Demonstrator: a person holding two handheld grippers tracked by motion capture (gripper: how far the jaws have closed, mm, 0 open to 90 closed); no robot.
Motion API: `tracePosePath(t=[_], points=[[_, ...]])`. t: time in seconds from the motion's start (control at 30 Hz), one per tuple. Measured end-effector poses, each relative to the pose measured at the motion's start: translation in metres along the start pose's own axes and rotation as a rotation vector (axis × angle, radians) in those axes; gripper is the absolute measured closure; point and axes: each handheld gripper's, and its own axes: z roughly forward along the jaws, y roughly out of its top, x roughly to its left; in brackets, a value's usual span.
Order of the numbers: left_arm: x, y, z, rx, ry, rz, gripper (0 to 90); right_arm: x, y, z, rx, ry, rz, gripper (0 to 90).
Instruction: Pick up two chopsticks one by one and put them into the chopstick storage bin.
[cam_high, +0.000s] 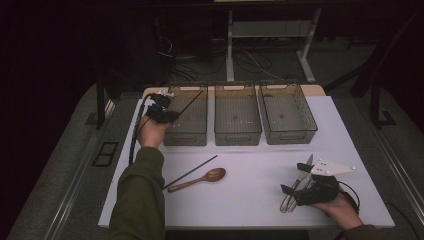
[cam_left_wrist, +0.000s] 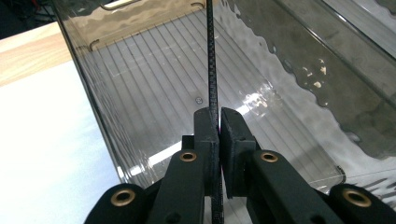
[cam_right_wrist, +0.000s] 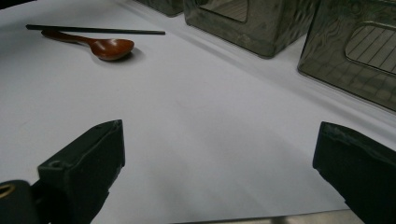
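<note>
We hold the left gripper (cam_high: 167, 114) out over the near left corner of the leftmost of three clear smoky plastic bins (cam_high: 187, 116), our left forearm in its olive sleeve (cam_high: 137, 192) stretched forward from the bottom edge and the wrist bent slightly toward the bin. Its jaws are clamped together on a thin black chopstick (cam_left_wrist: 212, 70), which runs up from between the pads and slants over the ribbed floor of that bin; in the high view the stick leans up and to the right above the bin.

A second thin black chopstick (cam_high: 190, 172) lies on the white surface (cam_high: 250, 195) in front of the bins, just beside a brown wooden spoon (cam_high: 197, 180), close to our left sleeve.

Our right hand (cam_high: 342, 209) rests low at the near right edge of the surface, the right gripper (cam_high: 295, 179) pointing left with its jaws standing wide apart and nothing between them. Metal cutlery (cam_high: 295, 190) lies just under that gripper.
</note>
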Motion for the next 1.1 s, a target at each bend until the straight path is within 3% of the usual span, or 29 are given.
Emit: tracePosePath(t=[0.47,0.6,0.8,1.1], points=[[-0.003,-0.003,0.011,0.062,-0.028,0.029,84.0,0.000,0.000,0.000,0.002,0.000,-0.001,1.8],[-0.004,-0.002,0.010,0.044,-0.023,0.037,76.9,0.000,0.000,0.000,0.000,0.001,-0.001,1.8],[-0.005,0.002,-0.002,-0.031,-0.045,0.029,68.8,0.000,0.000,0.000,0.001,0.000,0.000,1.8],[-0.006,0.001,-0.025,-0.092,-0.113,0.051,57.2,0.000,0.000,0.000,0.004,-0.001,0.004,1.8]])
